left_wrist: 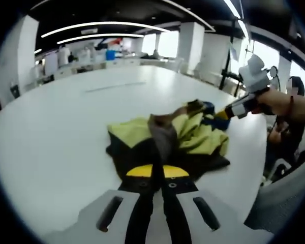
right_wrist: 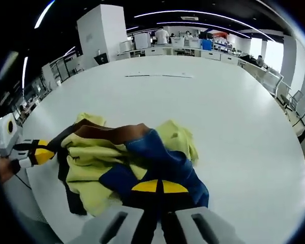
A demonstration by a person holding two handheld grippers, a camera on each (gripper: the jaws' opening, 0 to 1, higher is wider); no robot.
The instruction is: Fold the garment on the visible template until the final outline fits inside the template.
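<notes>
While the garment (left_wrist: pixel 168 140) lies crumpled at lower centre of the left gripper view on the white surface (left_wrist: pixel 66 127), the left tool (left_wrist: pixel 157 175) is clenched on its dark edge. At lower centre of the right gripper view, the right tool (right_wrist: pixel 159 189) grips its blue part.
</notes>
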